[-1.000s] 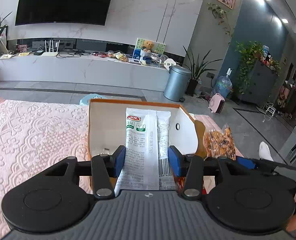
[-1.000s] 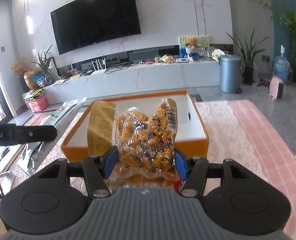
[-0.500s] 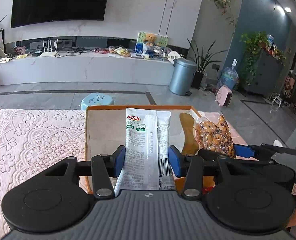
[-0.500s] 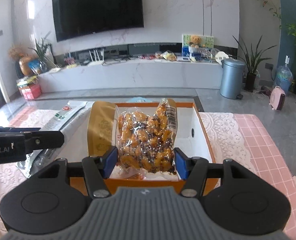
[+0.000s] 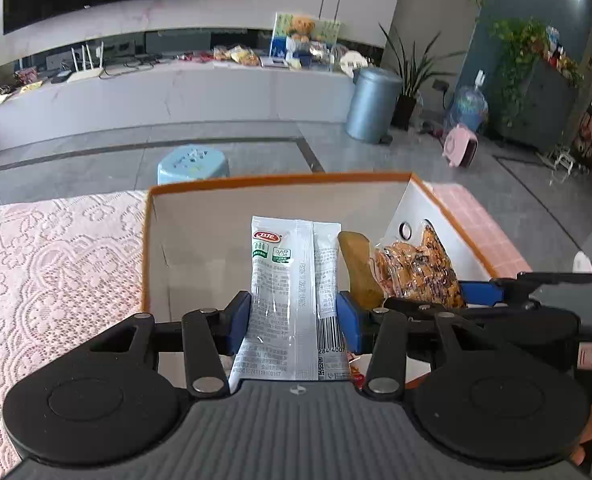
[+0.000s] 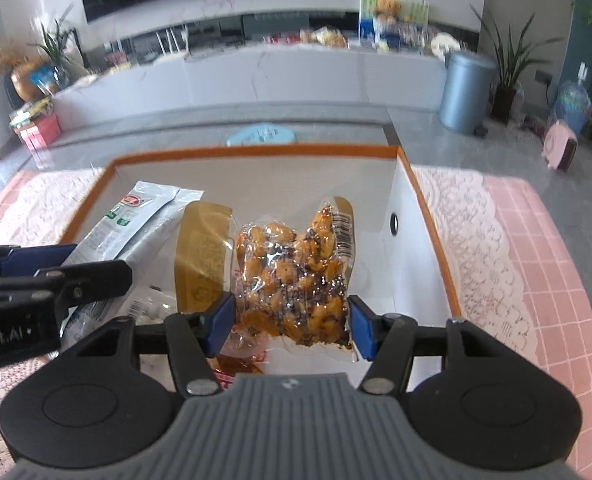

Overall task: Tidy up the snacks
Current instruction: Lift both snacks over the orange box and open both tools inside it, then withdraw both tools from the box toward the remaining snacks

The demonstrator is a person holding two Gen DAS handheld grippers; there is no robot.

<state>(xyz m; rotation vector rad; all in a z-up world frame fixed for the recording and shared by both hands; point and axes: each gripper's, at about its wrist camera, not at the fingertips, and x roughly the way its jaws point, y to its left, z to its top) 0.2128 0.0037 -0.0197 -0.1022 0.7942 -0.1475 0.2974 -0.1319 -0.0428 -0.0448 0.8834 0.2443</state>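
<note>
My left gripper (image 5: 294, 322) is shut on a white snack packet (image 5: 291, 280) with a red logo and holds it over the open orange-rimmed white box (image 5: 199, 220). My right gripper (image 6: 289, 322) is shut on a clear bag of orange-brown snacks (image 6: 296, 276) with a gold flap, also over the box (image 6: 412, 220). The two grippers sit side by side: the snack bag (image 5: 416, 268) shows right of the white packet, and the white packet (image 6: 131, 224) and the left gripper's arm show at the left in the right wrist view. A red wrapper (image 6: 235, 368) lies under the bag.
The box stands on a pink lace tablecloth (image 5: 55, 260). A light blue stool (image 5: 193, 162) stands on the floor just beyond the table. A grey bin (image 5: 372, 106) and a long white TV bench (image 5: 175, 92) are far behind.
Both grippers have tilted down and moved forward over the box with their packets; the box interior now fills more of both views.
</note>
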